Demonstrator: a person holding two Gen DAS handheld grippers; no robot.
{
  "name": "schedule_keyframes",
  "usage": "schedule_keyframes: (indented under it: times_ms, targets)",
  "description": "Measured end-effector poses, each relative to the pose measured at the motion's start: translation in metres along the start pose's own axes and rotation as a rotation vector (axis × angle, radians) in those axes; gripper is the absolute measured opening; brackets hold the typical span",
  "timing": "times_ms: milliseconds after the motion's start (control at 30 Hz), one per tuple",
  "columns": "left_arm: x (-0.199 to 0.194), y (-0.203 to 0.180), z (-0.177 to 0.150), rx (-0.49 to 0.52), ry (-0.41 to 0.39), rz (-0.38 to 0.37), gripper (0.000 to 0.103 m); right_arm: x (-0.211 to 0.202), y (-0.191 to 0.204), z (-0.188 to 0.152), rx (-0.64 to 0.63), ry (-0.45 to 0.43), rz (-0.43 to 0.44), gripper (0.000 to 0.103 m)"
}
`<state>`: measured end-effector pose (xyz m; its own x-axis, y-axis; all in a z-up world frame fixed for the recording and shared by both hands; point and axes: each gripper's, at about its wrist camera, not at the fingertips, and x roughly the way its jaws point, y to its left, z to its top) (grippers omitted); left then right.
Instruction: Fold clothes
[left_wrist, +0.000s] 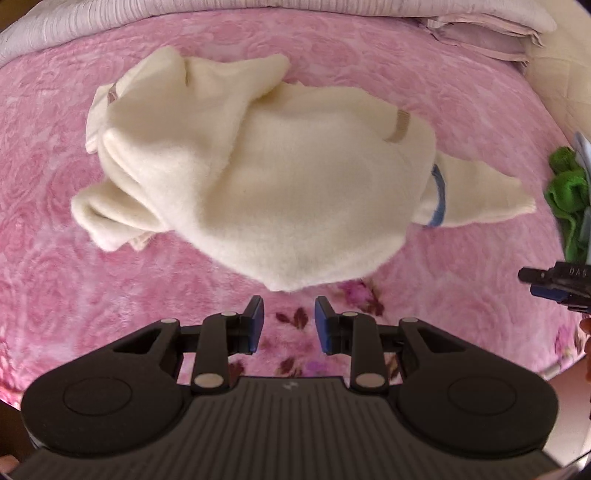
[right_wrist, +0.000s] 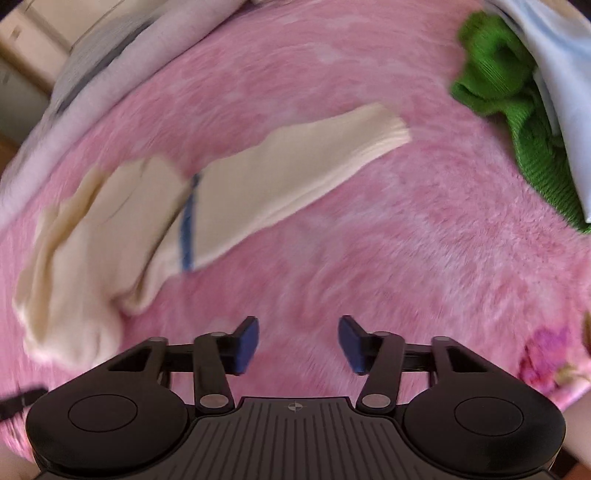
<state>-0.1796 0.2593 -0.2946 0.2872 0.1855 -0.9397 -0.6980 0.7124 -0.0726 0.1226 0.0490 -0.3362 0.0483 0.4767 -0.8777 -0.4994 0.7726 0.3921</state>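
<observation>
One garment: a cream fleece sweater with a blue trim band and tan tabs (left_wrist: 266, 173) lies bunched on the pink rose-patterned plush blanket (left_wrist: 461, 96), body mounded, one sleeve (right_wrist: 295, 162) stretched flat toward the right, the other crumpled at the left.
Fold state: partly gathered, not a neat rectangle; I judge this fits either a heap awaiting spreading or a fold half made, and I cannot tell which.
Doing it well: I would pinch fleece only at an edge, hem or cuff, keep both grips level, and lay the cloth down flat without dragging the blanket's pile along.
My left gripper (left_wrist: 289, 325): fingers parted by a moderate gap, holding nothing, hovering just short of the sweater's near hem, apart from it.
My right gripper (right_wrist: 298, 345): fingers spread wider, empty, over bare blanket, the sleeve near on its left; this view is motion-blurred.
Further out: a green ribbed knit garment (right_wrist: 517, 110) and a pale blue cloth (right_wrist: 565, 74) lie at the right edge; a folded grey-lilac quilt (left_wrist: 110, 22) runs along the far side.
</observation>
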Motion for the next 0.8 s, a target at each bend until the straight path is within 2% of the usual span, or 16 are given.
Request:
schedule_keyframes:
  times_ms: [167,233,300,500,600,700,800]
  targets:
    - [0.016,-0.011,0.006,0.021,0.012,-0.002,0.025,0.021,-0.052,0.025,0.3,-0.057,0.101,0.051]
    - [0.022,-0.015,0.008,0.03,0.017,-0.003,0.026,0.022,-0.066,0.025,0.36,-0.046,0.091,0.051]
    - [0.029,-0.025,0.011,0.061,0.018,-0.017,0.026,0.014,-0.073,0.019,0.349,-0.051,0.081,0.051]
    - [0.058,-0.104,0.02,0.335,0.01,-0.107,0.032,-0.016,-0.08,0.014,0.211,-0.056,-0.08,0.052]
    - [0.075,-0.15,0.023,0.493,-0.024,-0.134,0.036,-0.03,-0.091,0.019,0.212,-0.083,-0.108,0.052]
    - [0.094,-0.184,0.024,0.632,-0.089,-0.087,0.036,-0.039,-0.108,0.024,0.252,-0.103,-0.116,0.052]
    - [0.111,-0.204,0.02,0.786,-0.153,0.012,0.036,-0.045,-0.125,0.026,0.291,-0.108,-0.14,0.052]
